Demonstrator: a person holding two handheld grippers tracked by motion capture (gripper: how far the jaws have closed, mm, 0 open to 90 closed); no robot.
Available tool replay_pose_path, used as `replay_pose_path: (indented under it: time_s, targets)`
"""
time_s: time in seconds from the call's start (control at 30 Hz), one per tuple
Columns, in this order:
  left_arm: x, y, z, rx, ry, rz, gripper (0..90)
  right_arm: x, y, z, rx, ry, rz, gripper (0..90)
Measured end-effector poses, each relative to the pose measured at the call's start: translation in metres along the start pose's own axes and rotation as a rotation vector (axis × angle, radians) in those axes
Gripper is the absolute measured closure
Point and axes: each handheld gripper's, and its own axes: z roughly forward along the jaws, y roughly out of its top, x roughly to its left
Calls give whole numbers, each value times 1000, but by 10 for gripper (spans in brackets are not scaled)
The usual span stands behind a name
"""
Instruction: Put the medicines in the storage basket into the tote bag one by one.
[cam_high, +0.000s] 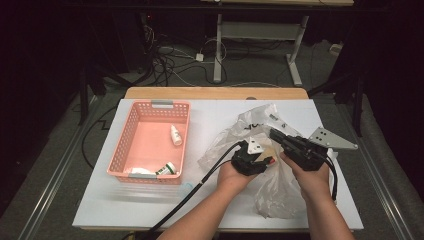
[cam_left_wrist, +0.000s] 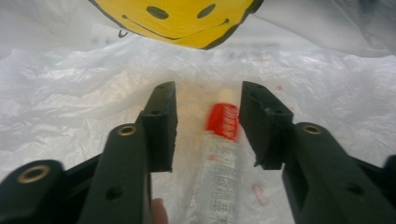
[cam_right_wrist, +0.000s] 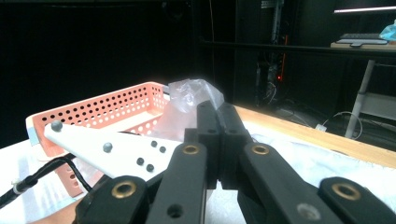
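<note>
Inside the plastic bag (cam_high: 260, 165), the released left claw (cam_left_wrist: 208, 126) is straddling the red-capped tube (cam_left_wrist: 219, 140), needing only to clench, while the right claw (cam_right_wrist: 217, 123) is pinching the bag's edge.

Glowing brightly under overhead light in the high view: the white table (cam_high: 150, 200), with the room around it sinking into near black and the picture staying soft and grainy throughout. Washing out to pale glare in the left gripper view: the bag (cam_left_wrist: 70, 84), with a soft shadow lying between the jaws, the tube (cam_left_wrist: 223, 122) staying fairly sharp and the near gripper parts blurring at the bottom edge. Staying dark behind in the right gripper view, a light strip glowing at the top right, the basket (cam_right_wrist: 102, 109) moderately lit and the closest jaw parts slightly out of focus.
</note>
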Motion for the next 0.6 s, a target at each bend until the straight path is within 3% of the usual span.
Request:
replay_pose_path:
  time_s: [0.2, 0.23, 0.4, 0.6]
  targets:
    - [-8, -3, -11, 15, -33, 35, 477, -1, -2, 1, 9, -2, -6, 900]
    - [-9, -4, -13, 17, -41, 34, 437, -1, -2, 1, 9, -3, -7, 900]
    - [-16, -9, -33, -13, -76, 35, 431, 0, -2, 0, 17, -5, -16, 900]
    - [-20, -18, -54, -22, -86, 31, 341, 2, -3, -1, 22, -9, -18, 900]
